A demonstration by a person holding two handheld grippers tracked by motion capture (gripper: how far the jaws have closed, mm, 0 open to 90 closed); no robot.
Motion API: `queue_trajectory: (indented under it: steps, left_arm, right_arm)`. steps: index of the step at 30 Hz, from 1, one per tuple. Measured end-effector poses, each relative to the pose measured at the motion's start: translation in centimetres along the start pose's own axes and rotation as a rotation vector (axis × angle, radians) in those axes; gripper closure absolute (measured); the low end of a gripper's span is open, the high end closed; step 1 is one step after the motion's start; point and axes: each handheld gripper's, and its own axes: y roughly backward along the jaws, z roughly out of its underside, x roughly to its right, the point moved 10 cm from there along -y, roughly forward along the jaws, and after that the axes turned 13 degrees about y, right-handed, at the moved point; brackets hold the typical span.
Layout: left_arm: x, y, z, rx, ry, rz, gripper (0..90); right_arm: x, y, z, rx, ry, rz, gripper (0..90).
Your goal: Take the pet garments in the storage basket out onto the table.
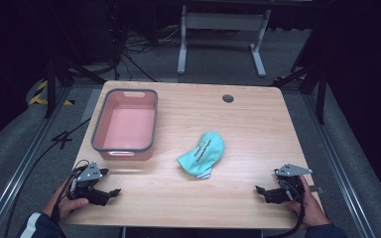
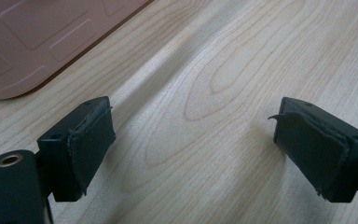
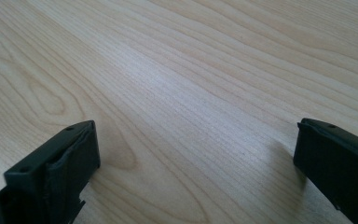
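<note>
A crumpled teal cap (image 1: 203,154), with small print too blurred to read, lies just right of the pink bin (image 1: 125,124); both tongs (image 1: 110,182) (image 1: 260,194) gape empty.

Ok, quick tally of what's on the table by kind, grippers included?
Pink plastic bin with grey rim: 1
Teal fabric cap: 1
Handheld two-jaw grippers, left gripper and right gripper, both open: 2
Total: 4
</note>
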Motion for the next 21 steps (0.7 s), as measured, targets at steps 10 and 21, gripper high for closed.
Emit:
queue_trajectory:
  steps: [10, 21]
  left_arm:
    - [-0.02, -0.05, -0.03, -0.001, -0.002, 0.0, 11.5]
    - [-0.1, -0.11, -0.1, -0.003, -0.001, -0.006, 10.2]
  right_arm:
    - [0.01, 0.0, -0.01, 0.001, 0.0, 0.001, 0.4]
    - [0.01, 0.0, -0.01, 0.001, 0.0, 0.002, 0.4]
